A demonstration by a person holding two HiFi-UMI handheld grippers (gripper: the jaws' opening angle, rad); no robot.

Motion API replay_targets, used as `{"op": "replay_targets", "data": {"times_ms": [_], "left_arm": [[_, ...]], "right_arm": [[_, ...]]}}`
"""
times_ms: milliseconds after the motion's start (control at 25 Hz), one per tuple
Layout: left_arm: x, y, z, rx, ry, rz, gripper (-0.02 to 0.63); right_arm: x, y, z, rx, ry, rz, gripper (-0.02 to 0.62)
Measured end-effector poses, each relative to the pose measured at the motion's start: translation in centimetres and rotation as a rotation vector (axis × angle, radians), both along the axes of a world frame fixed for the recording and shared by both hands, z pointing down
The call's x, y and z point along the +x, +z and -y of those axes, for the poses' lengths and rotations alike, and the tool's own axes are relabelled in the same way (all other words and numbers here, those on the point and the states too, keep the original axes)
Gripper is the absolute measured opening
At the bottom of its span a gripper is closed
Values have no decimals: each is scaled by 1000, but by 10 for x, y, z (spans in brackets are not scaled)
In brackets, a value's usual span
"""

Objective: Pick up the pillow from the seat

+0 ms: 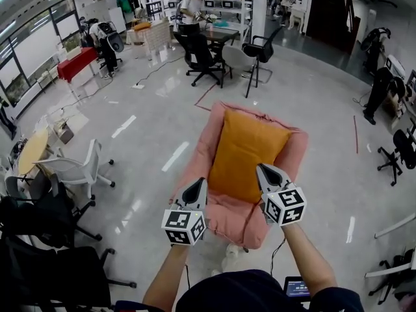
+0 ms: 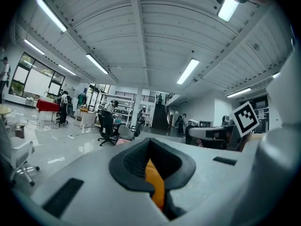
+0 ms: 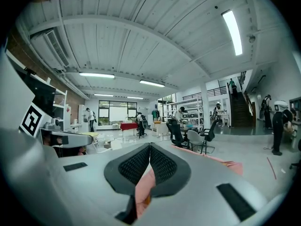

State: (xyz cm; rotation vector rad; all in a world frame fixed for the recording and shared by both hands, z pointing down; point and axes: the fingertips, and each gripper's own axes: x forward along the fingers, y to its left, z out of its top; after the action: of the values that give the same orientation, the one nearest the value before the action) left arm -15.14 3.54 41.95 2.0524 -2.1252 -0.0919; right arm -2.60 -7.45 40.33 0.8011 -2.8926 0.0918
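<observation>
While both arms reach fwd from the bottom of the head view, the orange pillow (image 1: 244, 149) lies lengthwise on the pink seat (image 1: 229, 225), covering most of the cushion w/ its far end up against the backrest.

Left hand-held gripper (image 1: 201, 181) sits at the pillow's near-left edge, tip over the line where orange meets pink. Its own view shows the jaws pressed together at the tips (image 2: 149, 141); orange pillow cloth (image 2: 155, 186) shows in the slot behind the pads, but can't tell if any of it is caught.

Right hand-held gripper (image 1: 260, 167) is at the pillow's right edge, a bit further up the seat than the left. Jaws also pressed together (image 3: 149, 146); pink seat fabric (image 3: 143, 190) fills the slot behind them, w/ a sliver of orange low down. Can't tell if it's nipped either.

Seat stands on a glossy grey floor (image 1: 149, 129). White office chair (image 1: 75, 168) off to the left, black chairs (image 1: 201, 60) and a dark counter (image 1: 220, 34) further back, w/ a person (image 1: 192, 6) standing by it.
</observation>
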Motion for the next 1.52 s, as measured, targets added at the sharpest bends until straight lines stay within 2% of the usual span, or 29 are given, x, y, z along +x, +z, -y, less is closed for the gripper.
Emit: {"op": "replay_targets", "data": {"times_ms": [480,1000,1520], "left_arm": [[-11,3,42,-13,0,5,3],[-24,6,95,-48,-15,14,3],[-2,27,140,-112,14,17,3]], "right_arm": [[-18,2,42,-10,-11,14,17],[-38,10,96,-63,-33,45,17],[-25,28,139,-116,-24,51,17]]}}
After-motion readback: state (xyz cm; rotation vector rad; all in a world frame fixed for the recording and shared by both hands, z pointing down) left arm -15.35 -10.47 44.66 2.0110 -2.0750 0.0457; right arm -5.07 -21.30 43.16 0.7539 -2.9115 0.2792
